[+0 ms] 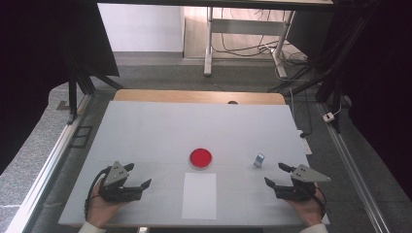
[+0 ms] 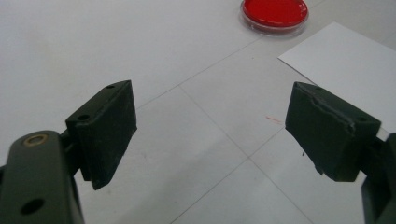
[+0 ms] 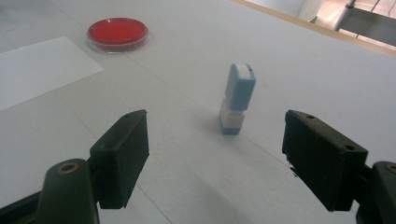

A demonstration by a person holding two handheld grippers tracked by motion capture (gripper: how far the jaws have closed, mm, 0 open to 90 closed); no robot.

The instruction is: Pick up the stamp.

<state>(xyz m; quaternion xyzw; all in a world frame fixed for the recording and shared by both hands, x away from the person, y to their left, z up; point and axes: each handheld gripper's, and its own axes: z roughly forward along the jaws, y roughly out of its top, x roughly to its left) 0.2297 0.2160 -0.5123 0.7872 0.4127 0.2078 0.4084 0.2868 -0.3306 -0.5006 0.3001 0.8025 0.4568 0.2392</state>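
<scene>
I held my left tool (image 1: 140,175) low over the near left part of the white desk (image 1: 145,131), its jaws spread wide with nothing between them, my left hand (image 1: 103,206) wrapped around its body from below. My right tool (image 1: 279,174) sat over the near right part of the desk, jaws just as wide and likewise empty, with my right hand (image 1: 307,208) behind it. Between the two tools a white sheet of paper (image 1: 199,195) lay flat at the near edge. Just beyond the paper's far edge stood a shallow round dish (image 1: 200,158) with a clear rim and red contents; from the left gripper view it lay ahead and to the right of my open jaws, past the paper's corner. To the right of the dish, and well apart from it, a small blue and white stamp-like block (image 3: 237,99) stood upright on the desk, tilted slightly, its blue cap uppermost. In the right gripper view it was ahead of my right tool, in line with the gap between the jaws, touching neither one.
</scene>
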